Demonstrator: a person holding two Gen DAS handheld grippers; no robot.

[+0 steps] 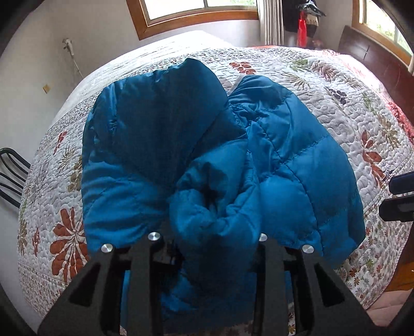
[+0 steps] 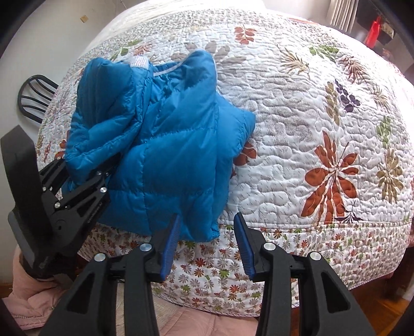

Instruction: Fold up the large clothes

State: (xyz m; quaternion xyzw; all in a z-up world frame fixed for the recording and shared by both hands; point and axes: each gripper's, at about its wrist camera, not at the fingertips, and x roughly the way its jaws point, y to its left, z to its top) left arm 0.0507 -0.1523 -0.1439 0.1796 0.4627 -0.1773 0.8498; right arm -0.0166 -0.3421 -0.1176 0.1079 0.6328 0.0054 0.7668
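A puffy blue down jacket (image 1: pixel 160 134) lies bunched on the floral quilt (image 1: pixel 336 108) near the bed's front edge. My left gripper (image 1: pixel 214 232) points down into it. A thick fold of the jacket fills the gap between its jaws and hides the fingertips. In the right wrist view the left gripper (image 2: pixel 85 170) bites into the jacket's (image 2: pixel 165 144) left side. My right gripper (image 2: pixel 207 217) hovers open at the jacket's lower hem corner. Its blue pads (image 2: pixel 169 248) stand apart, pressing on nothing.
A black metal chair (image 1: pixel 10 170) stands left of the bed. A pink garment (image 2: pixel 31 297) lies on the floor below the bed edge. A dark headboard (image 1: pixel 375 56) and hanging clothes (image 1: pixel 302 20) are at the far right. Bare quilt (image 2: pixel 310 129) spreads right of the jacket.
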